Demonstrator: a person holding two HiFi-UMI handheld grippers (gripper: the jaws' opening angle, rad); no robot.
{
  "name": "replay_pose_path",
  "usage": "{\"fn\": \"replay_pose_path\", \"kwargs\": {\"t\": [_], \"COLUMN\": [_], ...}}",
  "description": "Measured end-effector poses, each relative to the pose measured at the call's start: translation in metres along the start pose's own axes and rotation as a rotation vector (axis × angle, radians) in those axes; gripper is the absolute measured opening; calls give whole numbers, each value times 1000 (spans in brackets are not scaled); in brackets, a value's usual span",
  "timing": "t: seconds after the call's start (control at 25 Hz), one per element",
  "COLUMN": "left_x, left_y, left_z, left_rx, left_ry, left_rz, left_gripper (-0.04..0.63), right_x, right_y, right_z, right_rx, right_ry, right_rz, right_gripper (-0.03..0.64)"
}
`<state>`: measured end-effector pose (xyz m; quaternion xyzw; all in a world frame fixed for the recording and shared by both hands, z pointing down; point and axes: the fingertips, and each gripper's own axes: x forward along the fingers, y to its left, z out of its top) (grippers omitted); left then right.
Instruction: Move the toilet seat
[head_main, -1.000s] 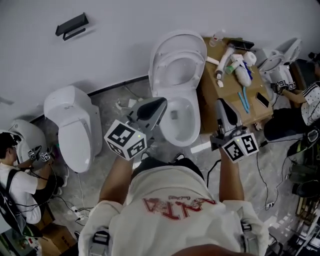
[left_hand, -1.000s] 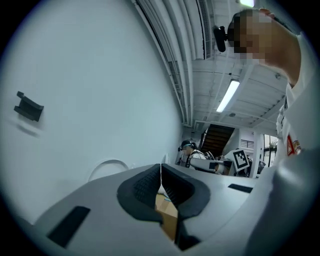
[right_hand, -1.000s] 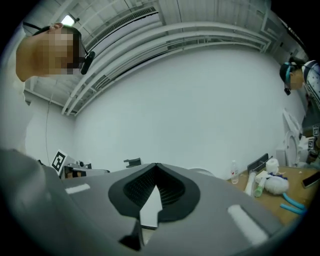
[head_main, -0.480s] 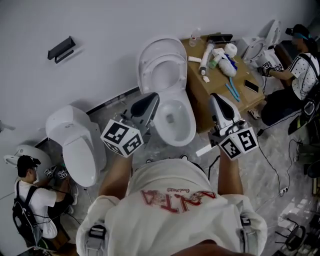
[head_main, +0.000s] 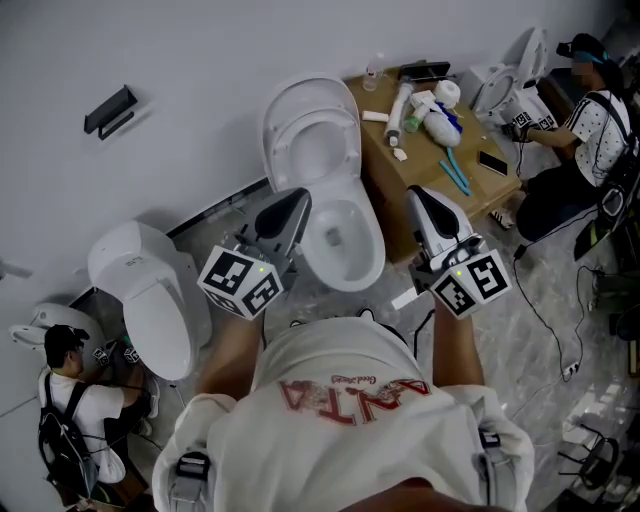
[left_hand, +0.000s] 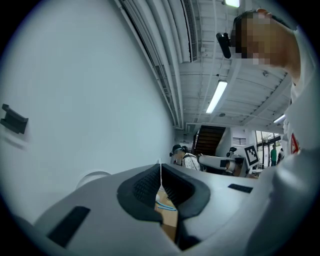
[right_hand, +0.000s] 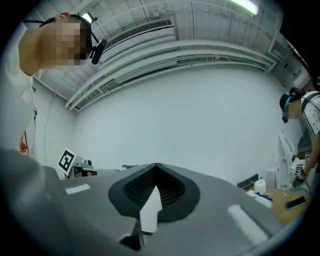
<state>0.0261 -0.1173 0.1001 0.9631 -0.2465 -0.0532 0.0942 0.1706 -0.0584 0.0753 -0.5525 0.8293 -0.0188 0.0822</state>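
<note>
A white toilet stands against the wall in the head view, its bowl (head_main: 345, 240) open. Its seat (head_main: 285, 140) is raised together with the lid and leans back on the wall. My left gripper (head_main: 298, 197) (left_hand: 160, 165) is held in the air over the bowl's left rim, shut with nothing in it. My right gripper (head_main: 413, 192) (right_hand: 156, 165) hovers to the right of the bowl, also shut and empty. Neither gripper touches the toilet. Both gripper views point up at the wall and ceiling, so the toilet does not show in them.
A second toilet (head_main: 150, 285) with closed lid stands at the left. A cardboard box (head_main: 420, 165) with bottles and tools sits right of the toilet. People crouch at the far right (head_main: 590, 100) and lower left (head_main: 70, 400). Cables (head_main: 560, 330) lie on the floor.
The head view has swung, so the toilet and box now sit further left and up. Both grippers stay shut, raised in front of the bowl.
</note>
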Motion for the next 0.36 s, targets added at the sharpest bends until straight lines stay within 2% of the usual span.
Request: {"fn": "replay_pose_path", "kwargs": {"t": [0.36], "left_x": [3], "left_y": [-8], "left_z": [-4], "left_rx": [-16], "left_ry": [10], "left_rz": [-7], "left_gripper": [15], "right_x": [-3], "right_y": [12], "right_z": [15], "right_rx": [56], "right_ry": [-36], "right_rz": [76], "right_gripper": [2]}}
